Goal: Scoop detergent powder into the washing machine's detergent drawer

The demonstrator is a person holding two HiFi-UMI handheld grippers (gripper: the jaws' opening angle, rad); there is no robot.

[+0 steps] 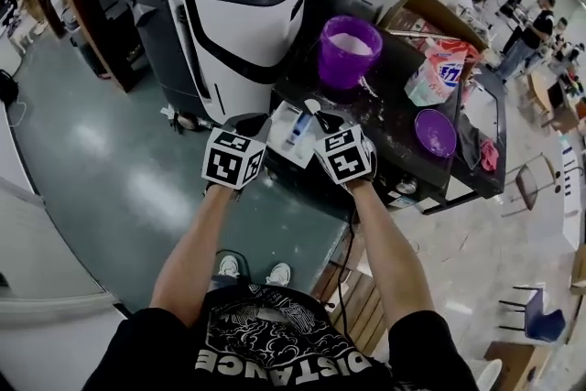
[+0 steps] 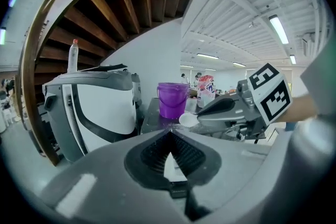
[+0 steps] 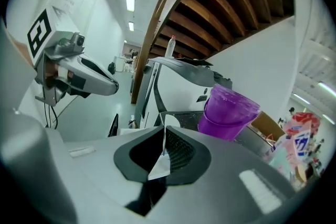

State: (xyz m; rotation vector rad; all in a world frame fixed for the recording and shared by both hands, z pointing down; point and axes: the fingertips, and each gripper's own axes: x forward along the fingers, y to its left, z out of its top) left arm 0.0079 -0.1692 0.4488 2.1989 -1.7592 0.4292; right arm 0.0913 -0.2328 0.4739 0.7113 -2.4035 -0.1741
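Right gripper [image 3: 163, 140] jaws clamp the thin handle of a white spoon [image 2: 189, 119]. Left gripper [image 2: 169, 145] jaws appear closed on the white detergent drawer [image 1: 291, 133] at the tabletop [image 1: 394, 119] edge. Powder waits in the purple bucket [image 1: 350, 50] beyond. Good practice: scoop shallow, carry level, keep the drawer steady.

Glossy translucent purple plastic bucket [image 1: 341, 70]
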